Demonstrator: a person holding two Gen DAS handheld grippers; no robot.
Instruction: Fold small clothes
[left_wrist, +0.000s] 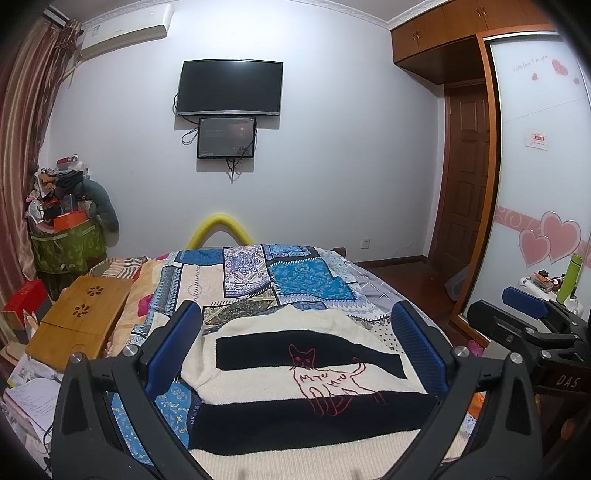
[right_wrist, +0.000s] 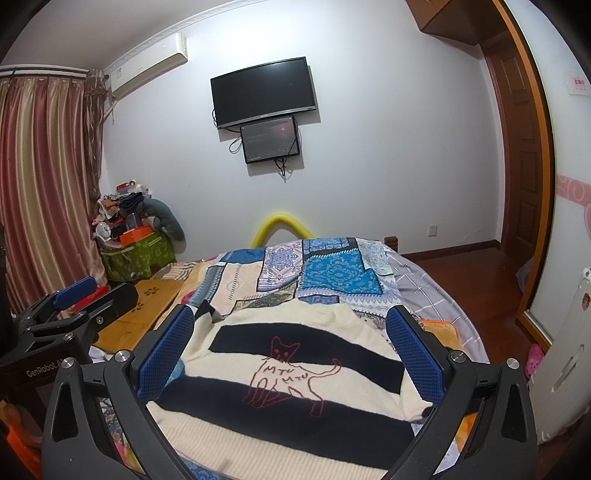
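A small cream and black striped sweater (left_wrist: 295, 384) with a red outlined cat lies flat on the patchwork bedspread (left_wrist: 288, 280). It also shows in the right wrist view (right_wrist: 288, 376). My left gripper (left_wrist: 295, 325) is open and empty, held above the sweater's near edge, its blue fingers framing it. My right gripper (right_wrist: 290, 325) is open and empty, held likewise above the sweater. Each gripper shows in the other's view: the right gripper at the right edge (left_wrist: 524, 306), the left gripper at the left edge (right_wrist: 74, 291). Both hover apart from the cloth.
A wooden lap tray (left_wrist: 77, 321) lies on the bed's left side. A cluttered green bin (left_wrist: 66, 243) stands by the curtain. A wardrobe with heart stickers (left_wrist: 543, 184) and a door (left_wrist: 465, 177) are at right. A TV (left_wrist: 231, 86) hangs on the far wall.
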